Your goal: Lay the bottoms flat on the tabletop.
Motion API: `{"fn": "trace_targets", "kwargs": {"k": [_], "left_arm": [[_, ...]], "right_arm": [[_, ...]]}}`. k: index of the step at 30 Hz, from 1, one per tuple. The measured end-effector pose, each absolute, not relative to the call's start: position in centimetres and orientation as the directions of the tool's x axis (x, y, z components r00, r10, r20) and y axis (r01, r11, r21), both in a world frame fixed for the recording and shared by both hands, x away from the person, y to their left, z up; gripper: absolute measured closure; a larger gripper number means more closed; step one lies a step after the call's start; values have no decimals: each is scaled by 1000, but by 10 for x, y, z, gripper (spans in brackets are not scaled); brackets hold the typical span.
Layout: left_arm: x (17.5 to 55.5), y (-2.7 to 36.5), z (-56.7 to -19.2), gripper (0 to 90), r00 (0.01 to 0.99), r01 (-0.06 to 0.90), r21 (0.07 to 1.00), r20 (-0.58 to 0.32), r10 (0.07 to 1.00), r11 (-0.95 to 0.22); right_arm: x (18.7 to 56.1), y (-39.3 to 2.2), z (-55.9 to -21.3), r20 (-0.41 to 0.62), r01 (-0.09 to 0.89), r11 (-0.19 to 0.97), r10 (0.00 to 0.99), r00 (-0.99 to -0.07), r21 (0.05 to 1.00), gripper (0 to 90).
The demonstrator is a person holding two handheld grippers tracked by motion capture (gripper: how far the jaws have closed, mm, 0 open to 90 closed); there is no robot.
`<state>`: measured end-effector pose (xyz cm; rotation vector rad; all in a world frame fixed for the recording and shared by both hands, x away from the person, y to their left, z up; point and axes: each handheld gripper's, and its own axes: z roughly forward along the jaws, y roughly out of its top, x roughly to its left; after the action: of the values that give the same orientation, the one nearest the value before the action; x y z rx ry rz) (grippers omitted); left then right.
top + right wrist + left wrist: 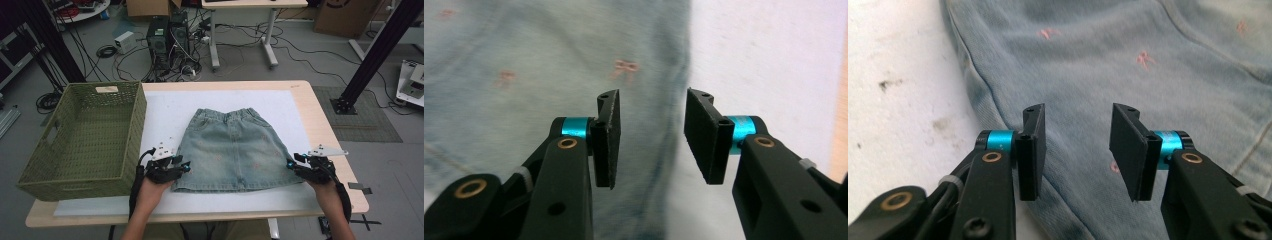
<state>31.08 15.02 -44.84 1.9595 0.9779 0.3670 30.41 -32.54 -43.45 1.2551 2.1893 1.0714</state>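
A pale blue denim skirt [235, 147] with small pink marks lies flat on the white mat [165, 110], waistband toward the far side. My left gripper [185, 165] is at the skirt's lower left corner. In the left gripper view it [1077, 150] stands open over the skirt's [1123, 60] side seam, pads apart with no cloth pinched. My right gripper [292, 164] sits at the lower right corner. In the right gripper view it [651, 137] is open above the skirt's [524, 60] edge, where the denim meets the mat.
A green woven basket [75, 187] stands at the table's left, its side close to my left hand. The wooden table edge [325, 125] runs along the right of the mat. Cables, a computer tower and another desk are on the floor beyond.
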Motion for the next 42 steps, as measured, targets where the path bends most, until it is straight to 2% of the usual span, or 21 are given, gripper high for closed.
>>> {"fn": "trace_targets", "kwargs": {"k": [4,9,13,15,17,19,22,30,33,37,42], "left_arm": [[306,148,-450,600,631,512,800,-101,769,-314],[297,144,-451,699,624,503,782,-34,780,-368],[293,147,-450,801,615,507,781,-31,788,-365],[291,150,-450,807,618,504,787,-41,785,-355],[290,154,-450,760,619,493,811,-73,782,-314],[290,158,-447,668,613,468,847,-106,783,-252],[291,160,-442,646,615,433,884,-147,774,-176],[299,160,-439,478,603,415,900,-162,781,-133],[300,162,-440,471,600,421,897,-161,784,-137],[300,162,-440,466,594,426,894,-162,788,-137],[301,162,-440,460,592,427,893,-157,791,-143]], "right_arm": [[299,-319,-434,32,532,310,843,-537,788,587],[297,-319,-434,39,528,310,835,-549,791,583],[294,-313,-433,53,521,314,818,-573,794,605],[293,-305,-432,56,511,320,805,-591,798,605],[293,-294,-432,71,501,315,788,-611,806,605],[292,-278,-434,76,491,330,765,-639,806,605],[291,-253,-437,88,478,356,722,-686,803,605],[292,-192,-445,89,463,454,634,-768,762,615],[292,-181,-450,41,456,499,641,-767,737,718],[293,-182,-449,27,459,502,653,-757,733,834],[289,-181,-448,24,445,523,628,-778,727,875]]}}
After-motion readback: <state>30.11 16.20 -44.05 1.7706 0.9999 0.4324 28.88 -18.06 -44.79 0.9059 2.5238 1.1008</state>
